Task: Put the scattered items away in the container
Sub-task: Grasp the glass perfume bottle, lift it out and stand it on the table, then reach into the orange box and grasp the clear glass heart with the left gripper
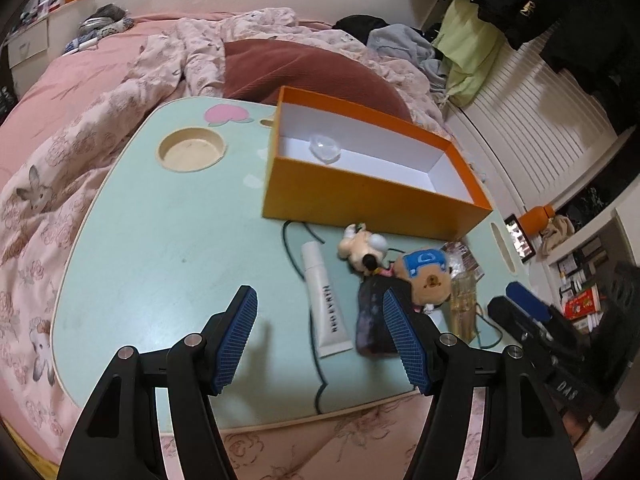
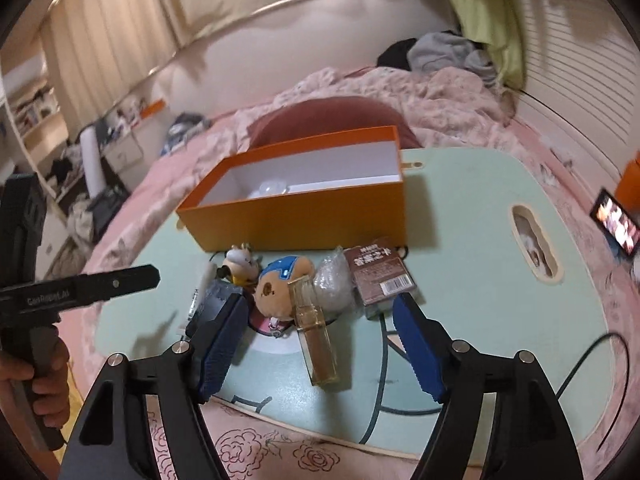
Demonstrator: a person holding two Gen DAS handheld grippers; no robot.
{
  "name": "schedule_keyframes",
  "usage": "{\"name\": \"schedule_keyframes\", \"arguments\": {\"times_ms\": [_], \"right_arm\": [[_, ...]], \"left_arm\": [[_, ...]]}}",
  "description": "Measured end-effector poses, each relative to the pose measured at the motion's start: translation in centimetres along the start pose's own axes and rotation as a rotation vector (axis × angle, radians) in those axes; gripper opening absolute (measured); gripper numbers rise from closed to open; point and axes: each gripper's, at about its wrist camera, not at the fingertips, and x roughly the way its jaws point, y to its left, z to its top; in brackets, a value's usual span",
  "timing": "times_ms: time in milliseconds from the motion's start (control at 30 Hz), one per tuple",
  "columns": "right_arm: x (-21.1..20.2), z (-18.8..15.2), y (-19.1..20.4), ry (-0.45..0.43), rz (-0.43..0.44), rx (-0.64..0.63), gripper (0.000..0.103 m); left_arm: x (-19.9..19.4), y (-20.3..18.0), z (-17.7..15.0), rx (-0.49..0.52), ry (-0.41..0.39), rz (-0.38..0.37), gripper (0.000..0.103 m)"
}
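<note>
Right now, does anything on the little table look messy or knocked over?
Yes. The glass bottle lies on its side, and the white tube, two plush toys and brown packet sit jumbled in front of the orange box, not in it. Only one clear thing is inside. Nothing looks spilled.

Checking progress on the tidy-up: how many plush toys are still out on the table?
2. A cream plush toy lies just in front of the orange box; a brown bear plush with a blue cap lies beside it, nearer the grippers. Others could be hidden.
</note>
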Motion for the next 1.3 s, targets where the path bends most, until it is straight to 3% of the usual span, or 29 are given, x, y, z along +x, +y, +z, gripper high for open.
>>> {"name": "schedule_keyframes", "arguments": {"times_ms": [267,533,900,967,1033,1300], "right_arm": [[0.3,-0.5,-1.4,0.002,0.005,0.06,0.075],[0.2,-0.9,-0.8,0.001,-0.01,0.023,0.075],[0.3,-0.8,-1.4,0.004,0.01,0.059,0.075],[0.5,-0.8,-1.6,0.015,0.015,0.063,0.075],[0.7,-0.9,-1.7,0.025,0.019,0.067,0.075],[0.7,-0.9,-1.8,0.03,0.024,0.077,0.075]], "left_arm": [[-0.7,-2.4,5.3,0.07,-0.04,0.031,0.066],[2.1,-5.0,11.4,0.145,0.027,0.071,0.066],[10.2,-6.3,13.2,0.19,0.153,0.178,0.066],[11.0,-6.2,13.7,0.2,0.157,0.203,0.061],[11.8,-6.2,14.2,0.213,0.17,0.24,0.048],[16.3,-5.3,15.2,0.204,0.247,0.354,0.048]]}}
